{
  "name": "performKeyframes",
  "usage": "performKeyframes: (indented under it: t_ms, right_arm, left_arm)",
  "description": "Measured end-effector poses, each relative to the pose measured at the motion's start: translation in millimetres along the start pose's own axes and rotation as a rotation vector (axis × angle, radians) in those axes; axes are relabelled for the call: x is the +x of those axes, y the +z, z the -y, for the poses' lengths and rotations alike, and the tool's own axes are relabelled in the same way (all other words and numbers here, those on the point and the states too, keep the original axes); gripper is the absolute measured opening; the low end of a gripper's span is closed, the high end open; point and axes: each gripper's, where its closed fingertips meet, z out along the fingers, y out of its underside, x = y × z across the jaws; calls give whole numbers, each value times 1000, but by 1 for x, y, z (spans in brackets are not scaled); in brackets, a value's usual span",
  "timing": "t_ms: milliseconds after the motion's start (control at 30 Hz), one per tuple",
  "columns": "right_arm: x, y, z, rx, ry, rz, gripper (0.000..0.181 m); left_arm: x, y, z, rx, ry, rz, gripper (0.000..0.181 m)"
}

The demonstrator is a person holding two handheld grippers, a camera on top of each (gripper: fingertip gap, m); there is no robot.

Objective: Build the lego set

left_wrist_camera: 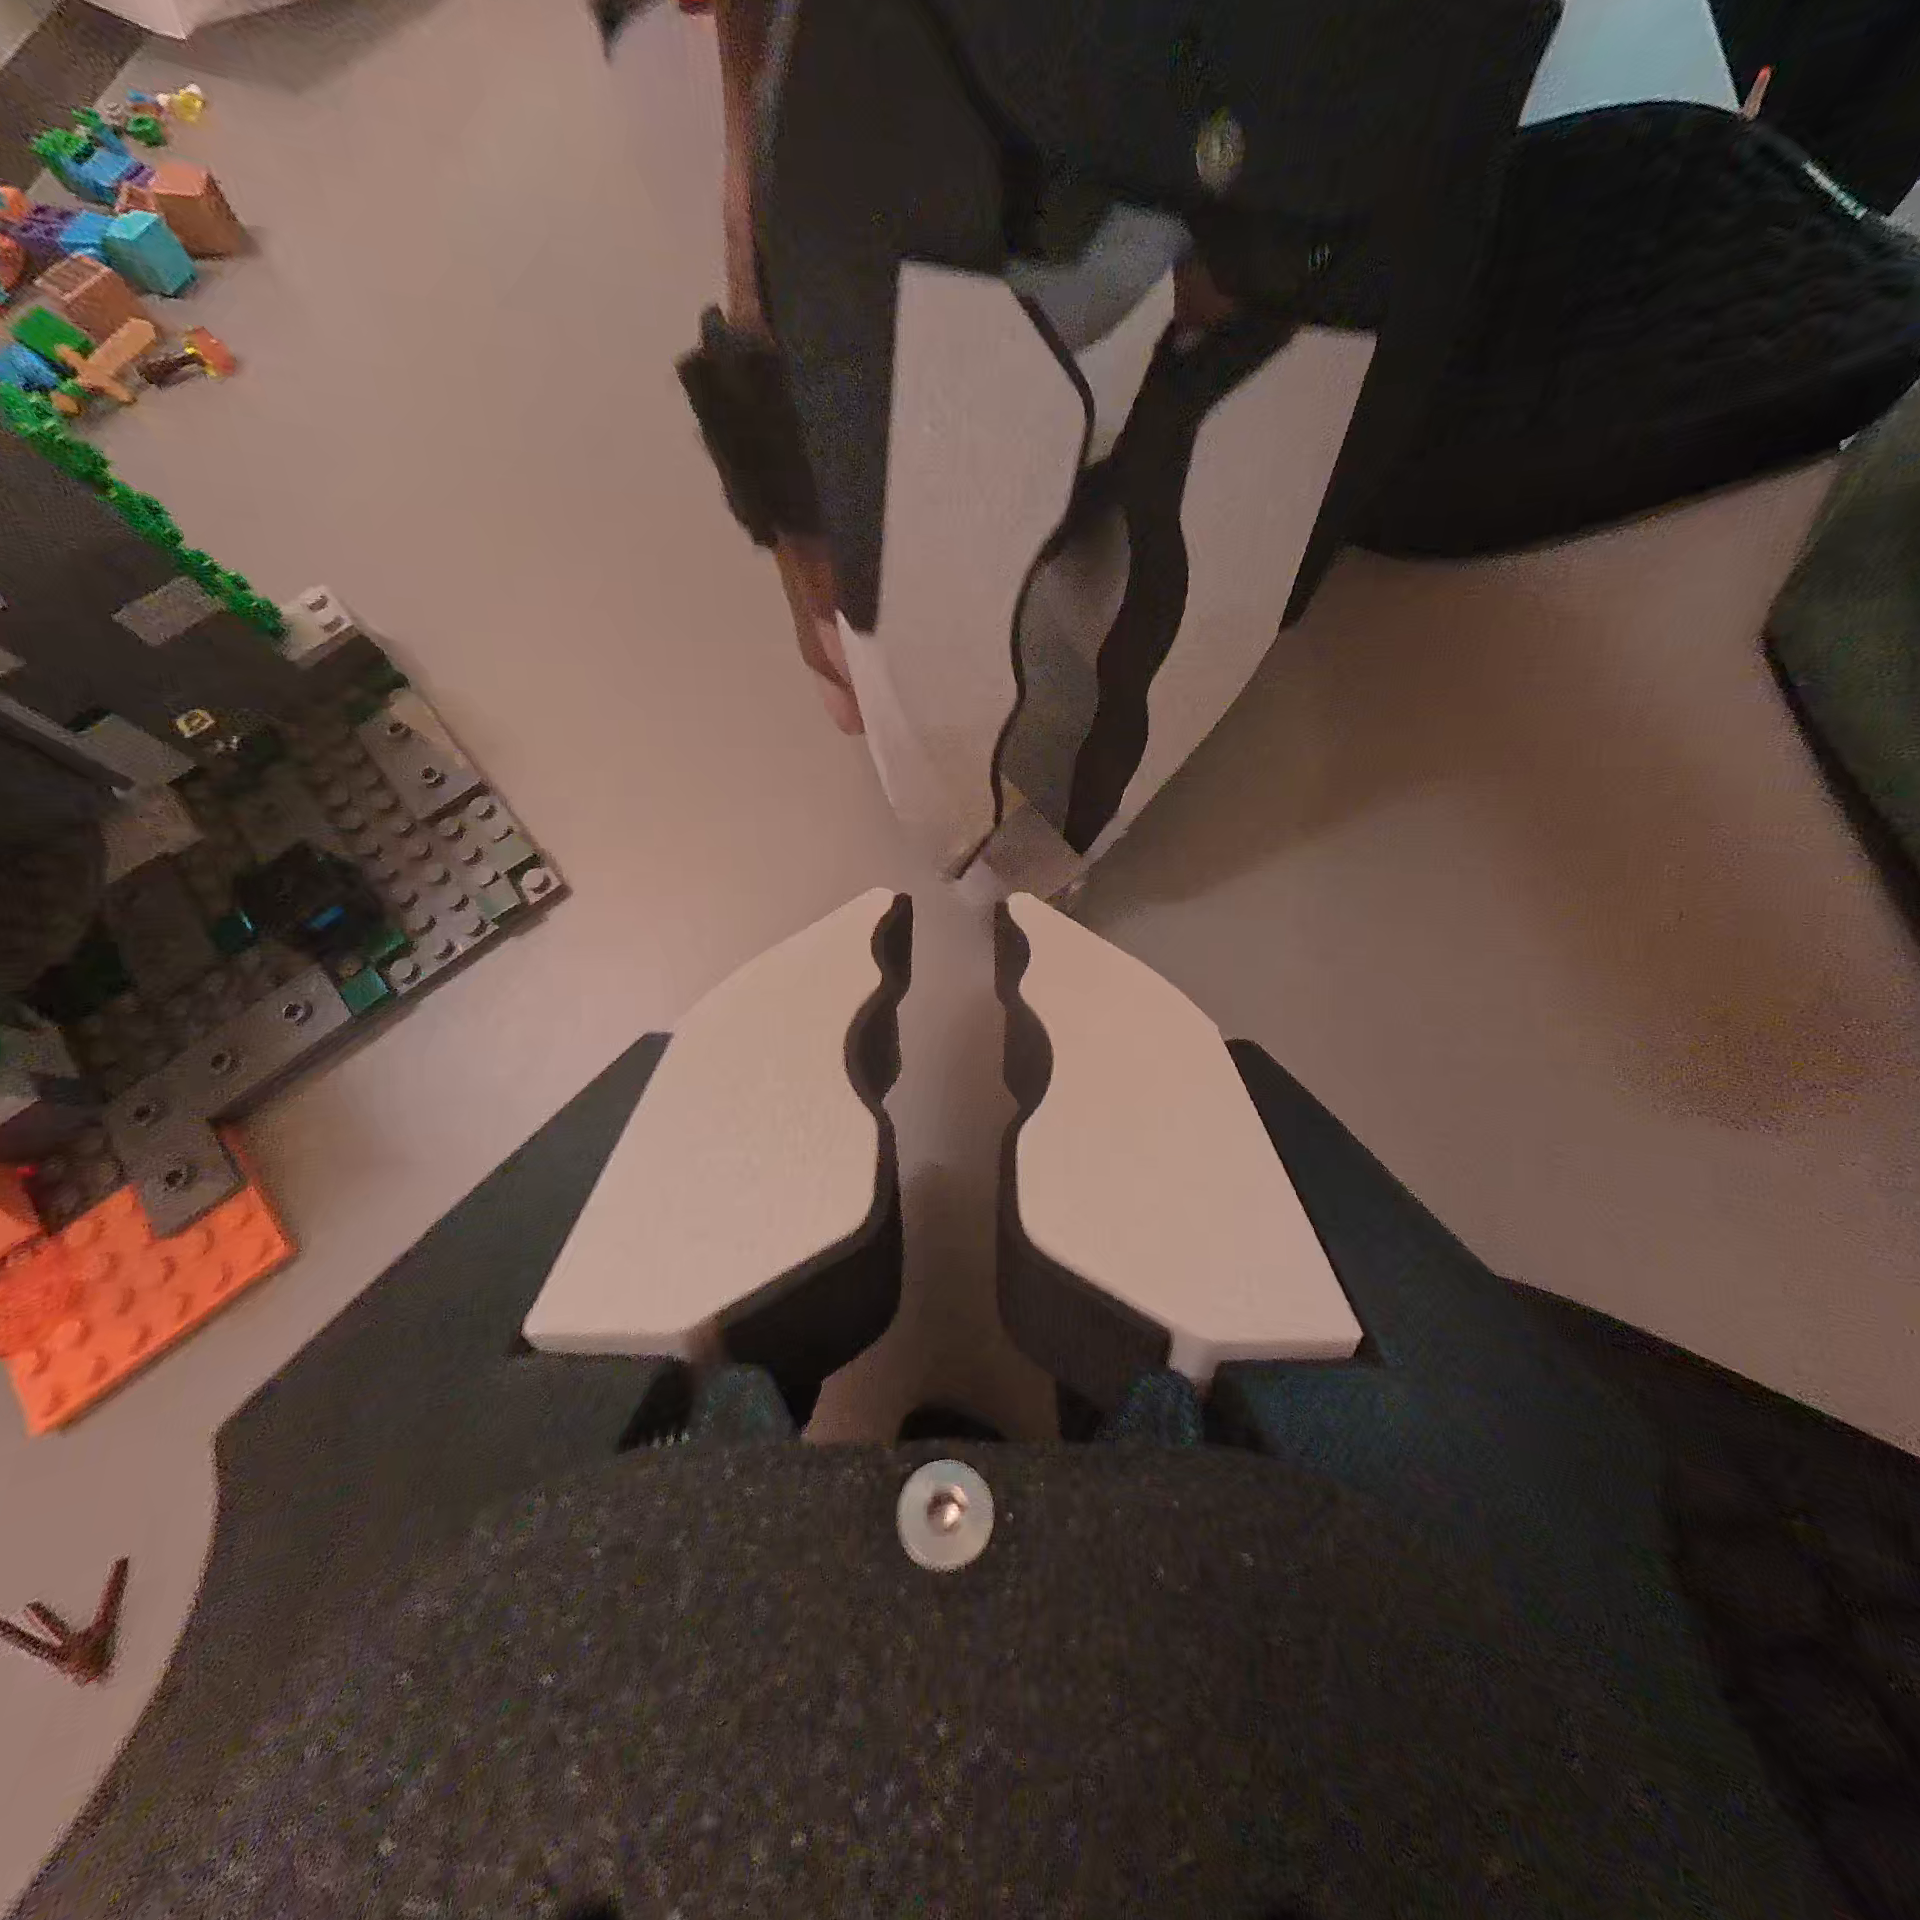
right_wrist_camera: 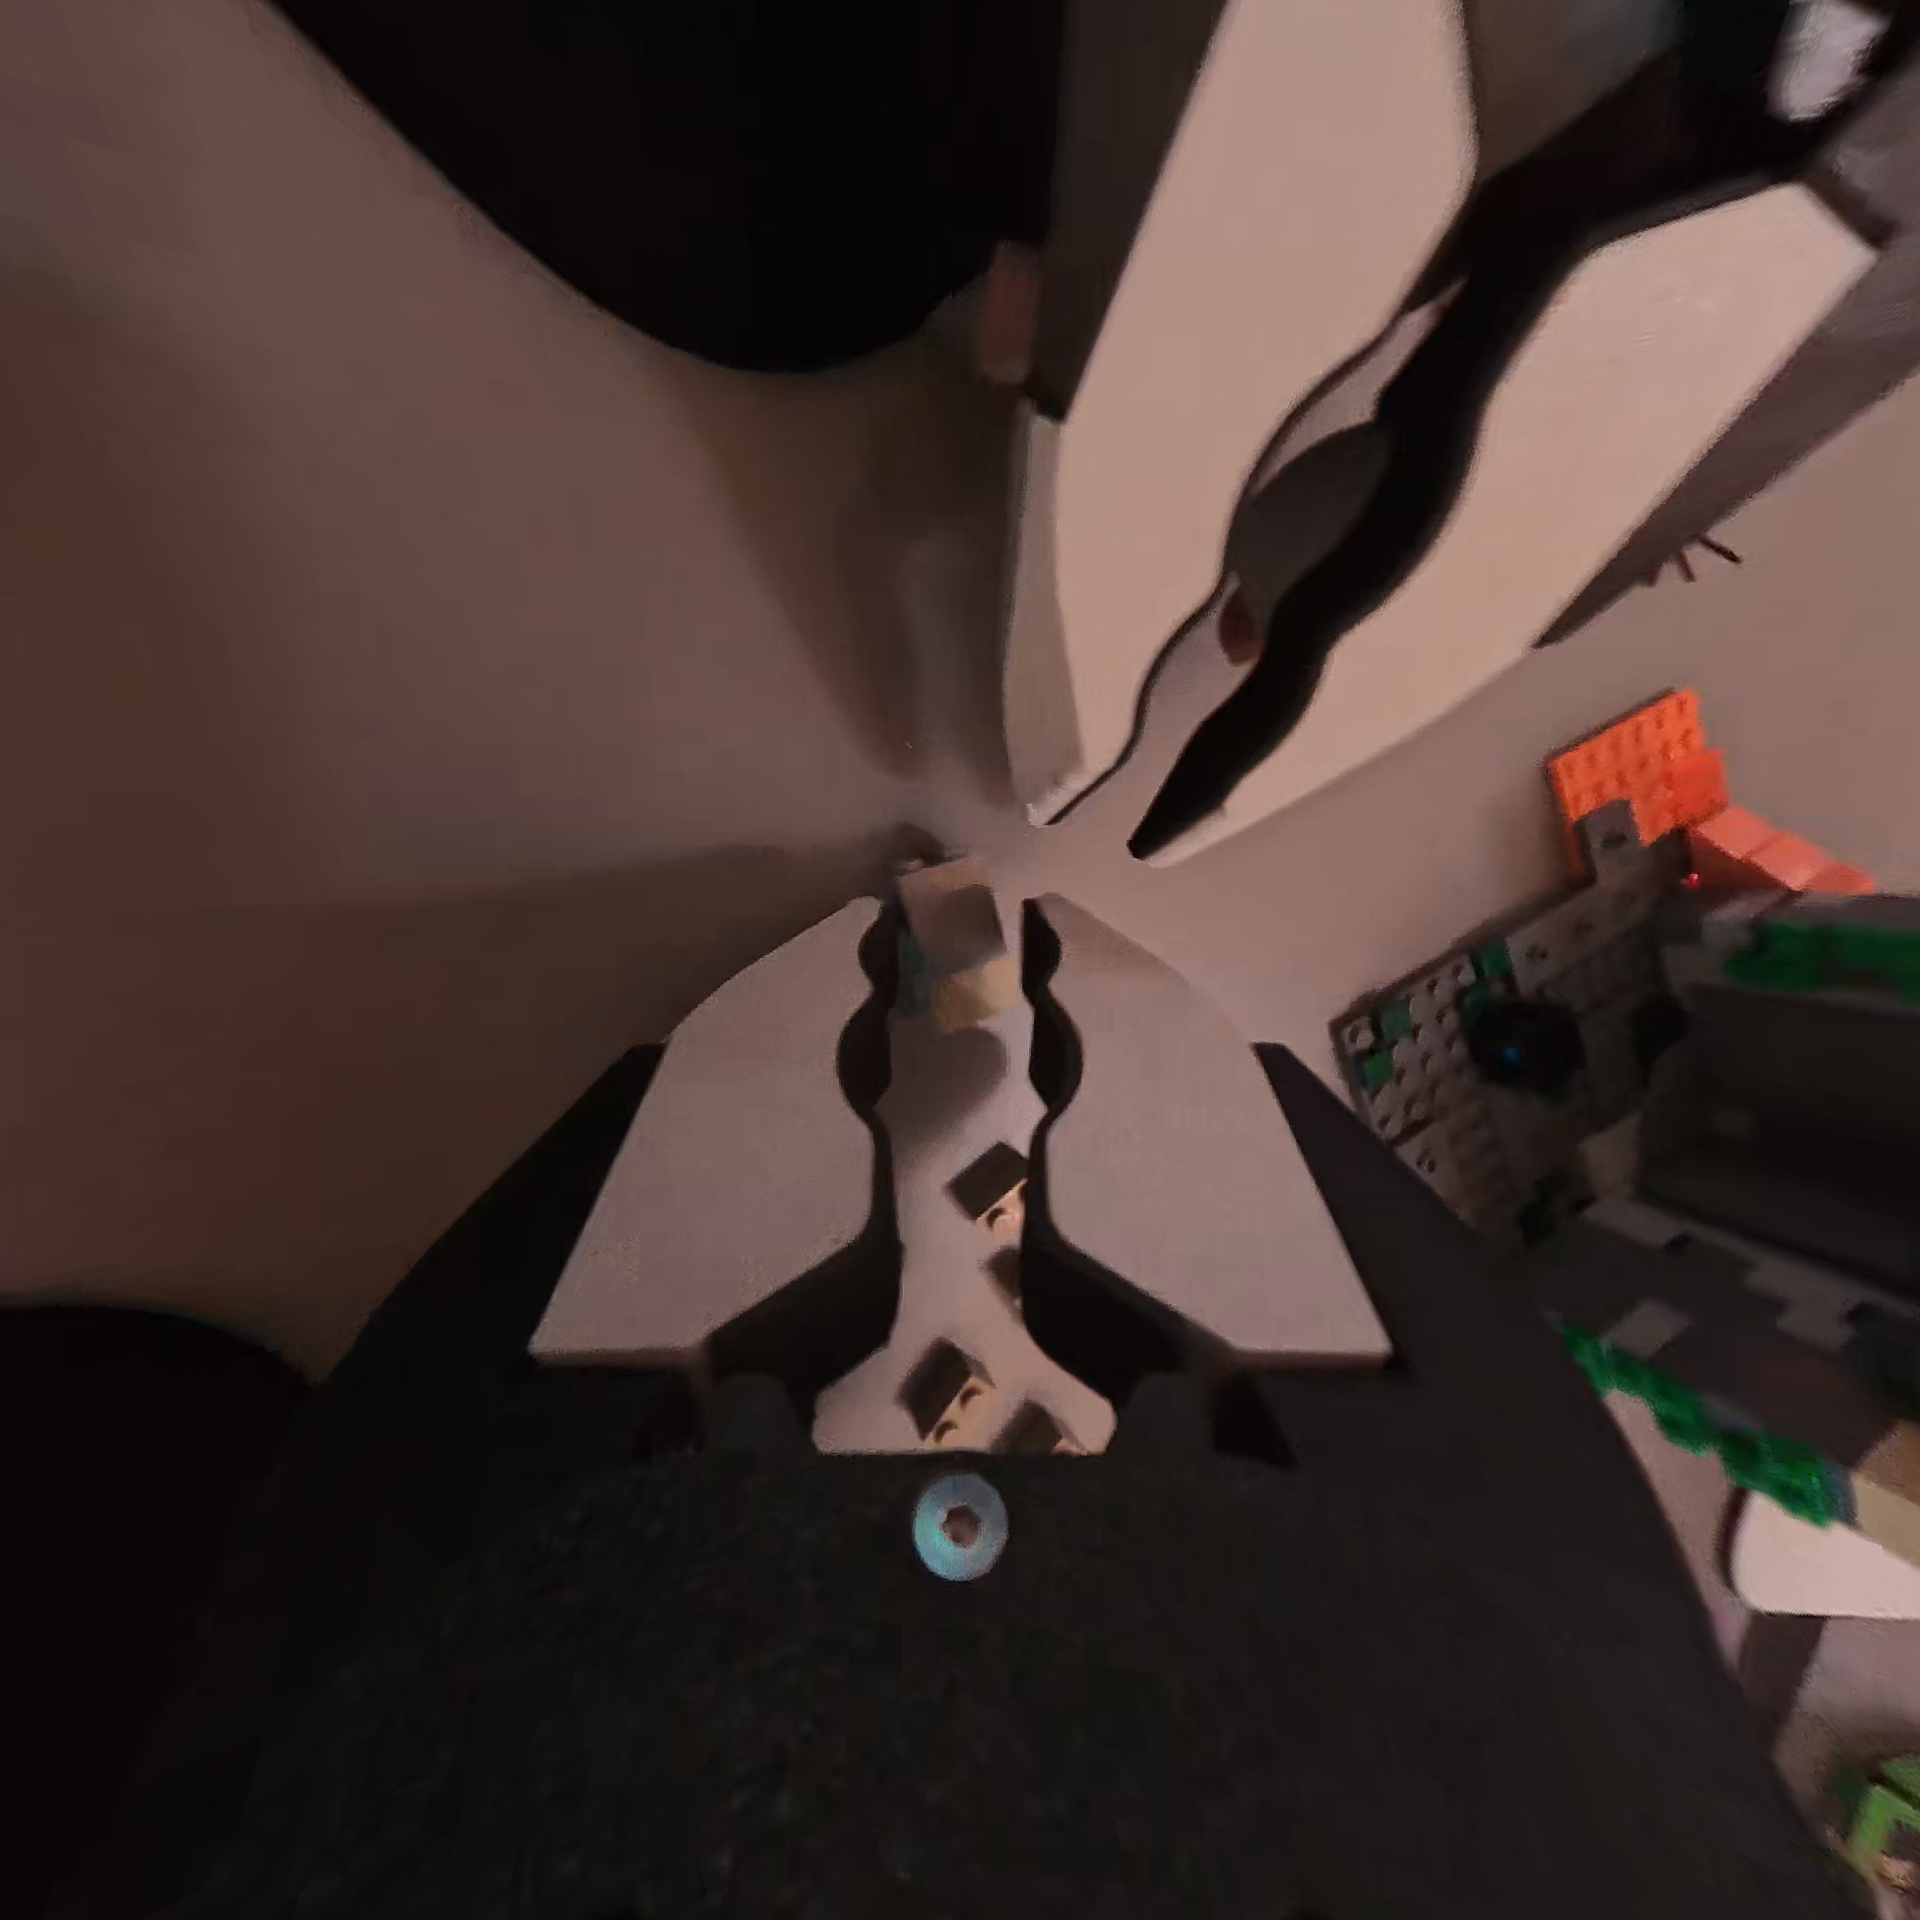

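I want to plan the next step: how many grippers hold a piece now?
1. The right gripper holds a small grey-tan piece at its fingertips; the left gripper is open and empty.

- A small grey lego piece (right_wrist_camera: 951,951) sat clamped between the tips of the right gripper (right_wrist_camera: 956,935), with a tan part at its near end; in the left wrist view the same piece (left_wrist_camera: 1023,847) showed as a pale grey block.
- Several small grey-tan loose bricks (right_wrist_camera: 987,1184) lay scattered on the pale surface beneath that gripper.
- The part-built lego set (left_wrist_camera: 343,831) stood to one side: dark grey studded plates, green foliage along the edge and an orange plate (left_wrist_camera: 125,1288) at one corner.
- A heap of colourful bricks (left_wrist_camera: 114,249) lay well apart from it.
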Motion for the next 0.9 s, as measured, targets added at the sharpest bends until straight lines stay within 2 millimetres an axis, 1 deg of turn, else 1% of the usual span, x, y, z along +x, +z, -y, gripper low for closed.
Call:
performKeyframes:
  t_ms: [67,100,133,233,300,367,467,600,700,800,900]
  right_arm:
    - [1,3,2,20,-10,5,22]
    - [3,1,6,65,28,7,21]
    - [8,-4,12,149,90,-3,20]
    - [30,-31,25,473,324,-94,17]
    - [38,-51,27,653,442,-154,17]
    - [42,-64,25,754,505,-213,17]
    - [38,-74,28,842,537,-235,17]
    - [36,-76,34,860,522,-260,17]
    - [33,-69,30,811,524,-231,17]
    - [30,-57,13,635,499,-219,22]
    - [25,-52,-10,431,461,-183,23]
  left_arm:
    - [-3,-3,0,15,-18,-3,14]
    - [-3,-6,1,34,-24,-15,15]
    - [-2,-9,4,59,-30,-28,15]
    - [-4,-18,18,154,-57,-41,20]
    - [-7,-24,29,223,-88,-31,23]
    - [-7,-27,42,295,-95,-26,25]
    - [-7,-26,52,342,-76,14,25]
    - [3,-23,62,388,-55,-15,21]
    - [3,-19,56,352,-25,5,18]
    - [1,-10,43,256,-31,17,16]
    - [-1,4,24,98,-45,51,16]
